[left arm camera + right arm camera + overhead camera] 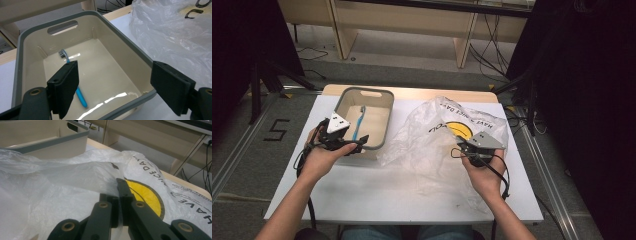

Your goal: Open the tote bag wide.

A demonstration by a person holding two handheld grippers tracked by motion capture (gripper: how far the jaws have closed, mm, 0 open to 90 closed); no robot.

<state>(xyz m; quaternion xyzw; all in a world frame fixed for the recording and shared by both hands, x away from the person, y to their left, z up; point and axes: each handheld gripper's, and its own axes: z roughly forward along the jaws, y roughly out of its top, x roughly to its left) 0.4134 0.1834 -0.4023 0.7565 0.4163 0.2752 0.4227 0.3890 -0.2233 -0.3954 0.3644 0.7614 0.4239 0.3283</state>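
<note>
**Bag pinched, bin open below**

My right gripper (119,195) has its jaws squeezed tight on a fold of the plastic bag (75,177). The thin clear film goes right in between the two black jaws. In the high view, that gripper (464,146) sits at the near right part of the bag (432,145), and my right hand (484,175) holds it just behind.

My left gripper (113,82) has its jaws wide apart, and nothing is between them. They hang over the near edge of the bin (32,32). Past them I see the blue toothbrush (81,96) lying flat on the bin's floor. Its brush end points at the far wall with the handle hole. One jaw hides the middle of the toothbrush. In the high view my left hand (319,160) holds this gripper (354,145) at the bin's near left corner.

The bin (343,95) is cream inside with a grey rim. It sits on the left side of the white surface (377,200). The bag lies crumpled just beside it on the right, touching its side. The bag has a yellow smiley face (458,130) and black letters on it.
</note>
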